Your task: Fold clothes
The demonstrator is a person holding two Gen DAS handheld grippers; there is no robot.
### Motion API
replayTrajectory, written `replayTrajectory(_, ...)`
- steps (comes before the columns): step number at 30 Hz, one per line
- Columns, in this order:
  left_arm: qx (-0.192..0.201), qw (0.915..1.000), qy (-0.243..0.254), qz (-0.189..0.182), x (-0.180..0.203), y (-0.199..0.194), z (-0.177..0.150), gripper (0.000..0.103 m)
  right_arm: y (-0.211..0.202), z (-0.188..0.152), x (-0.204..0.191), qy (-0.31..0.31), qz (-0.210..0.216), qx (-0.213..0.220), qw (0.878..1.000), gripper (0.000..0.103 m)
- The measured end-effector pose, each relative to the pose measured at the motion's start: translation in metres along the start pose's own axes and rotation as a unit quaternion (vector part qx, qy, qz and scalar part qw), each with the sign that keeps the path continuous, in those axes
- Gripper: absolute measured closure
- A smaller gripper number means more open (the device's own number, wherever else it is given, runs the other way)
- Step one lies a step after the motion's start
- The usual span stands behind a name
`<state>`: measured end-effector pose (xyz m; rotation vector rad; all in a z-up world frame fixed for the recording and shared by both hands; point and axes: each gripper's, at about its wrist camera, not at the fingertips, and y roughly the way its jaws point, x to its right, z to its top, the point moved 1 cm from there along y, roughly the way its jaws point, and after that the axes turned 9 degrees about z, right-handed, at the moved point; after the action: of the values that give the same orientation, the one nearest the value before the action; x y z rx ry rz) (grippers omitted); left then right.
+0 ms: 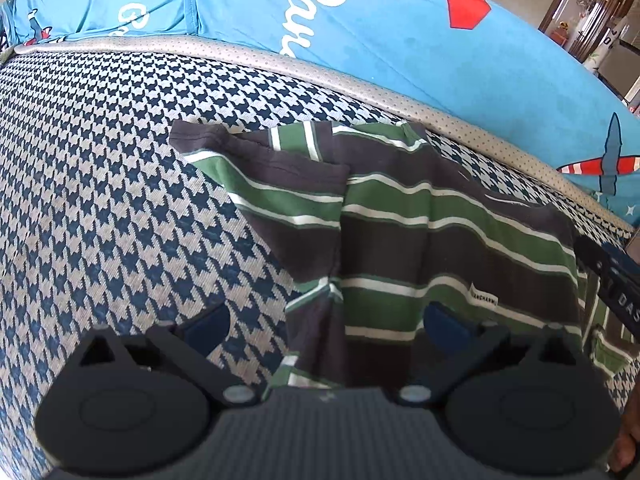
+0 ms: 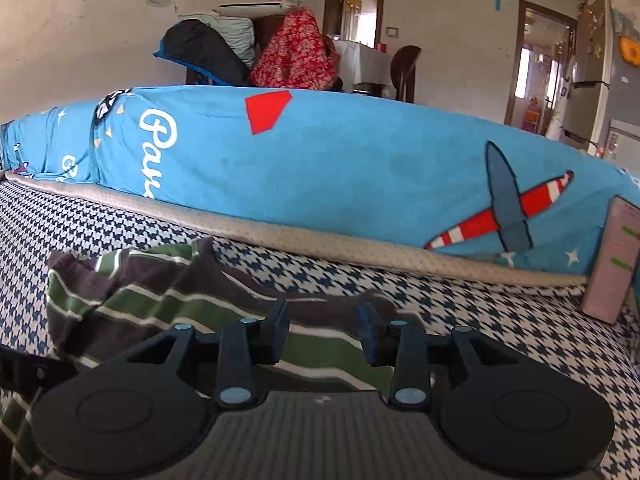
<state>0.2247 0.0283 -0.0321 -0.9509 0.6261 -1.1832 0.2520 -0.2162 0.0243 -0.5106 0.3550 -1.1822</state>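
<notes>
Striped garment: a knit shirt in green, charcoal and white bands (image 1: 400, 232), is laid on the blue-and-white houndstooth seat cover (image 1: 100, 180), close to the grey dotted piping (image 1: 240, 52) at the seat's back.
Garment state: one sleeve or side panel is seen turned in over the body at the far left, with a ridge running down the middle; a small white woven label (image 1: 483, 295) shows on the near right. This lie would fit a shirt part-folded as well as one merely spread with a flap fallen over.
Long axis: the length is judged to run from the near edge away toward the piping, the stripes lying across it.
Left gripper (image 1: 326, 322): held just above the shirt's near left edge, jaws spread wide, nothing between them; one blue pad (image 1: 208, 326) is over bare cover, the other over stripes.
Right gripper (image 2: 323, 332): set low at the shirt's near right portion, jaws parted moderately, nothing seen clamped; contact with the cloth cannot be settled, the view being blurred.
Nearer tool: both are at the shirt; the left straddles its left edge, so cloth lies ahead and to its right.
Backdrop: a bright blue cushion cover printed with white script and a red-striped aeroplane (image 2: 320, 160).
Containers: none are seen; a pale pink box-like object (image 2: 610, 256) leans at the far right, contents not shown.
</notes>
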Motion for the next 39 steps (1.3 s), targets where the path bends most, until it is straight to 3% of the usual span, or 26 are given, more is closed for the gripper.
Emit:
replayTrajectory(6,0.004,0.9998,0.009,-0.015,0.004,-0.006,-0.004,0.000,-0.050,-0.028,0.043,0.052,-0.063,-0.028,0.996,0.060)
replayTrajectory(11,0.005,0.9998,0.016,-0.013,0.008,-0.011,-0.010,0.000,-0.083,-0.047,0.087,0.130,-0.094,-0.025,0.987,0.051)
replayTrajectory(16,0.008,0.9996,0.025,-0.010,0.013,-0.011,-0.012,0.000,-0.088,-0.067,0.132,0.237,-0.120,-0.033,0.964,0.051)
replayTrajectory(21,0.003,0.9996,0.029,-0.005,0.017,-0.008,-0.015,0.000,-0.082,-0.084,0.159,0.338,-0.106,-0.040,0.934,0.051)
replayTrajectory(23,0.004,0.9994,0.033,-0.005,0.020,-0.008,-0.015,0.000,-0.079,-0.085,0.159,0.348,-0.102,-0.039,0.931,0.051)
replayTrajectory(28,0.004,0.9992,0.039,-0.003,0.021,-0.007,-0.016,0.000,-0.073,-0.082,0.146,0.320,-0.132,-0.051,0.937,0.051)
replayTrajectory(30,0.003,0.9993,0.036,-0.003,0.021,-0.007,-0.015,0.000,-0.078,-0.082,0.147,0.337,-0.142,-0.051,0.929,0.051)
replayTrajectory(34,-0.001,0.9994,0.034,-0.007,0.021,-0.006,-0.014,0.000,-0.082,-0.088,0.156,0.392,-0.114,-0.045,0.912,0.051)
replayTrajectory(39,-0.002,0.9993,0.037,-0.005,0.022,-0.005,-0.015,0.000,-0.075,-0.087,0.151,0.389,-0.085,-0.034,0.917,0.051)
